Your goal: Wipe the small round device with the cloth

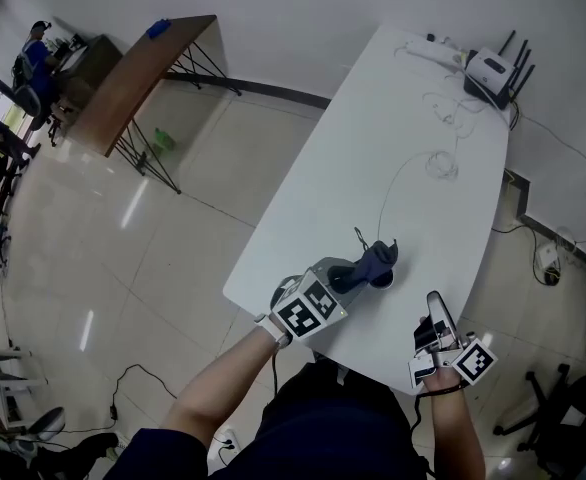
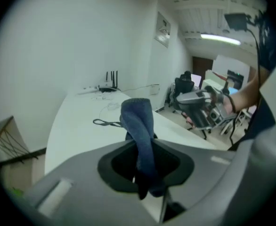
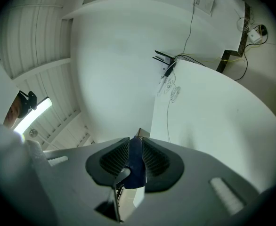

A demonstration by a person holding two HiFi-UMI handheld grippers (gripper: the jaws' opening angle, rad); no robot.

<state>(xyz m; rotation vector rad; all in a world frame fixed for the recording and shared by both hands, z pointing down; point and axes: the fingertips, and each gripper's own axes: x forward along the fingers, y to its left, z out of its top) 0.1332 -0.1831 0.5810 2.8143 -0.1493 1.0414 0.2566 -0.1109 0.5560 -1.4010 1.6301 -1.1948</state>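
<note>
My left gripper [image 1: 361, 271] is shut on a dark blue cloth [image 1: 380, 257], which sticks up out of its jaws [image 2: 138, 124]. The cloth's end hangs over a small dark round device [image 1: 382, 281] near the front edge of the white table [image 1: 413, 198]. A thin black strap [image 1: 359, 237] trails from the device. My right gripper [image 1: 435, 306] hovers off the table's front right edge. Its pads are closed on a thin dark blue thing [image 3: 134, 166] seen edge-on. I cannot tell what that thing is.
A white router [image 1: 491, 68] with black antennas sits at the table's far end, with loose white cables [image 1: 441, 163] trailing toward the middle. A brown folding table [image 1: 138, 78] stands far left on the tiled floor. A chair base [image 1: 553, 408] is at the lower right.
</note>
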